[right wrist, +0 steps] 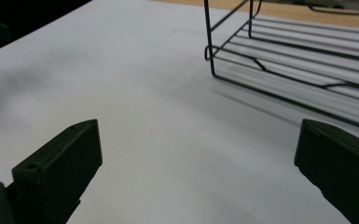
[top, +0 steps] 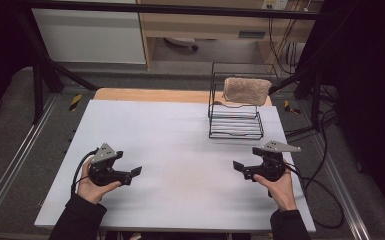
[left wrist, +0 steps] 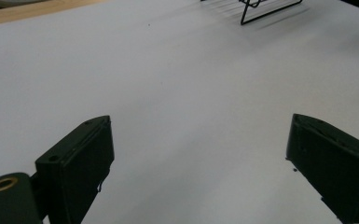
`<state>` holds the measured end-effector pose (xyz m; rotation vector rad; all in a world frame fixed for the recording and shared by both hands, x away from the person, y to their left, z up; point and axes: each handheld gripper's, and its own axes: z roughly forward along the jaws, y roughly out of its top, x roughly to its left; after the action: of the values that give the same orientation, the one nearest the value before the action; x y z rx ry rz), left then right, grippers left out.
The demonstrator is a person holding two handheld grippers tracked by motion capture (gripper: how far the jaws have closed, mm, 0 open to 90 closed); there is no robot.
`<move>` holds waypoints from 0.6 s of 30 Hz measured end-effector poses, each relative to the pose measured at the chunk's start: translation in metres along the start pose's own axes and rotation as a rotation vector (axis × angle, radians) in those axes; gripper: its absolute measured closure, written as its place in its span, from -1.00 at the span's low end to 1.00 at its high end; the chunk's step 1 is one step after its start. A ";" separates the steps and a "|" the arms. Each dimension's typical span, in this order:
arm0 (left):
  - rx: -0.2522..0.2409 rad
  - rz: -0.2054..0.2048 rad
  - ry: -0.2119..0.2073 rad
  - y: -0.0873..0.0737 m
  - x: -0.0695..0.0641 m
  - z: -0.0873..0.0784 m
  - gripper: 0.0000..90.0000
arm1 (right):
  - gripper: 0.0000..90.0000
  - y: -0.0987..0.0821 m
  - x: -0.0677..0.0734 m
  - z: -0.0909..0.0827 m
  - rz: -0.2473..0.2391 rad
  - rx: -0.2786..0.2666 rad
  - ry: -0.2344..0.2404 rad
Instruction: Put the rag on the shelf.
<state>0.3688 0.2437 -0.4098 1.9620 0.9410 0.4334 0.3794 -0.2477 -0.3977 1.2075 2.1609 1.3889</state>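
Observation:
A black wire rack stands at the back right of the white table top. A tan fuzzy folded cloth lies on the rack's upper tier. My left gripper rests low at the front left, held by a hand, its jaws pointing right. My right gripper is at the front right, jaws pointing left, just in front of the rack. In the left gripper view the left gripper is open over bare table. In the right gripper view the right gripper is open too, with the rack ahead and to the right.
A strip of wooden table edge shows behind the white top. Cables trail off the right side. A corner of the rack shows far off in the left gripper view. Dark frame posts stand at both back corners.

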 end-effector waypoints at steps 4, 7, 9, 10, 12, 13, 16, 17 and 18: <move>0.014 0.001 0.010 -0.011 0.004 -0.004 -0.84 | -0.99 -0.015 -0.003 -0.001 0.006 0.023 0.006; 0.026 0.003 0.016 -0.017 0.006 -0.005 -0.84 | -0.99 -0.025 -0.006 -0.002 0.005 0.034 0.017; 0.028 0.002 0.020 -0.022 0.008 -0.006 -0.84 | -0.99 -0.031 -0.007 -0.003 -0.006 0.043 0.026; 0.032 0.007 0.020 -0.023 0.009 -0.007 -0.84 | -0.99 -0.034 -0.008 -0.003 -0.013 0.044 0.034; 0.035 0.004 0.020 -0.028 0.011 -0.008 -0.84 | -0.99 -0.039 -0.008 -0.004 -0.019 0.053 0.043; 0.035 0.001 0.023 -0.030 0.012 -0.008 -0.84 | -0.99 -0.041 -0.009 -0.004 -0.026 0.057 0.045; 0.045 -0.009 0.028 -0.036 0.015 -0.009 -0.84 | -0.99 -0.049 -0.011 -0.006 -0.020 0.075 0.043; 0.045 -0.011 0.029 -0.038 0.016 -0.009 -0.84 | -0.99 -0.052 -0.012 -0.007 -0.021 0.077 0.046; 0.046 -0.012 0.030 -0.040 0.016 -0.009 -0.84 | -0.99 -0.053 -0.012 -0.007 -0.020 0.076 0.048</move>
<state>0.3559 0.2738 -0.4388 1.9951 0.9897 0.4389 0.3560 -0.2713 -0.4420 1.1873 2.2717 1.3522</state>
